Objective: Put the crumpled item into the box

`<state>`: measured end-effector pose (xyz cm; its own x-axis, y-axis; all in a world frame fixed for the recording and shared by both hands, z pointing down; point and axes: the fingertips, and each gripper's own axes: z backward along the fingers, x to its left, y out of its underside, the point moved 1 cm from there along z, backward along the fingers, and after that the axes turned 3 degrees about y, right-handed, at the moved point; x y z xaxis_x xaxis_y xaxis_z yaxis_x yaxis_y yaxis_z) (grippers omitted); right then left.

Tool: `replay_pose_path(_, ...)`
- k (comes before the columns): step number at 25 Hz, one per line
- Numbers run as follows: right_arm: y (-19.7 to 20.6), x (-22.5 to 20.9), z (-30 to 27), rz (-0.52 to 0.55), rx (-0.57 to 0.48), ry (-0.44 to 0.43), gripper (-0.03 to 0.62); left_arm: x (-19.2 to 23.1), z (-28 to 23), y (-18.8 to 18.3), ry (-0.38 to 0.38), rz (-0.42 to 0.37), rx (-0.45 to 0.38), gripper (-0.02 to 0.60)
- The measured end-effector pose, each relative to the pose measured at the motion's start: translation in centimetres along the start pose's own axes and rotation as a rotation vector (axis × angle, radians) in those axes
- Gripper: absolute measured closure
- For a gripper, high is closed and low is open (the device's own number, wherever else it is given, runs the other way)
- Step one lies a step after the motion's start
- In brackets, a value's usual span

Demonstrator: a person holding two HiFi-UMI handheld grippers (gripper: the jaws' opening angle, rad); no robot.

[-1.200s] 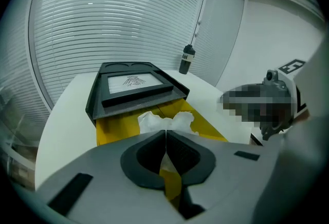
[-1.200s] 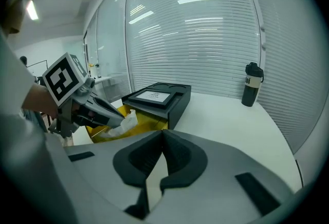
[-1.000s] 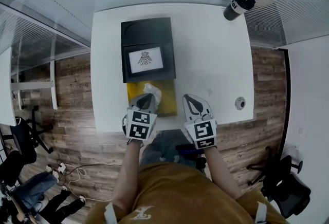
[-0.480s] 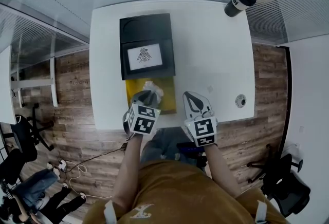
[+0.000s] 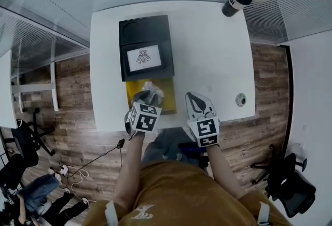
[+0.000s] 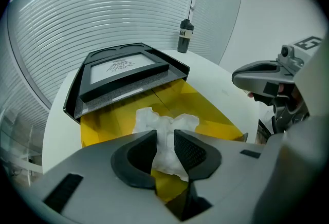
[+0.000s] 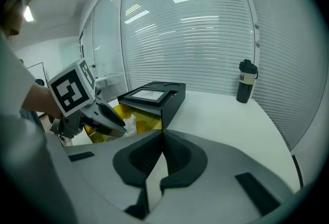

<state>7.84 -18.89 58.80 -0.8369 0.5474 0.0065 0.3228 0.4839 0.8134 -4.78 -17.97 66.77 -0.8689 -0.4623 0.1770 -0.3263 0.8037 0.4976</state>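
Observation:
A crumpled white paper (image 6: 163, 124) lies inside the open yellow box (image 6: 211, 110), whose black lid (image 6: 123, 71) stands folded back behind it. My left gripper (image 6: 165, 138) hovers over the box's near end. Its jaws are opening, with the paper loose between them and resting on the yellow floor. In the head view the paper (image 5: 151, 87) pokes out just beyond the left gripper (image 5: 146, 99), above the box (image 5: 167, 101). My right gripper (image 5: 196, 101) waits to the right of the box, above bare table, with its jaws (image 7: 163, 138) shut on nothing.
A dark bottle (image 5: 234, 2) stands at the table's far right corner. A small round fitting (image 5: 240, 99) sits near the right edge. The white table (image 5: 212, 54) ends just under both grippers, with wooden floor beyond.
The left gripper has twisted and shifted slightly right over the box's near end. The paper stays in the box. The right gripper has hardly moved.

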Motion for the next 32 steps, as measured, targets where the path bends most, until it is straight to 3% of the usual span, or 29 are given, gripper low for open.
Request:
replay_pose_path(4,-0.7,-0.1,0.2,-0.001,-0.013,0.001,0.582,-0.1,0.2,-0.2,0.020,0.020,-0.009,0.435)
replay_pose_path(8,-1.0,0.2,0.5,0.005,-0.025,0.003,0.582,-0.1,0.5,-0.6,0.042,0.048,-0.053,0.365)
replay_pose_path(19,-3.1,1.3,2.8,-0.036,-0.141,-0.016,0.582,-0.5,4.0,-2.6,0.041,0.079,-0.226,0.337)
replay_pose_path(23,-3.7,1.9,3.3,-0.083,-0.165,-0.042,0.582,0.2,7.2,-4.0,-0.024,0.066,-0.345,0.439)
replay_pose_path(27,-4.8,1.9,4.5,-0.126,-0.200,-0.035,0.582,0.3,9.7,-4.8,-0.058,0.056,-0.422,0.483)
replay_pose_path(29,-5.3,2.0,5.3,-0.139,-0.218,-0.039,0.582,0.2,11.1,-5.1,-0.082,0.053,-0.484,0.543)
replay_pose_path(32,-6.0,2.0,6.6,-0.227,-0.261,-0.072,0.582,-0.3,13.2,-5.2,-0.071,0.071,-0.556,0.557)
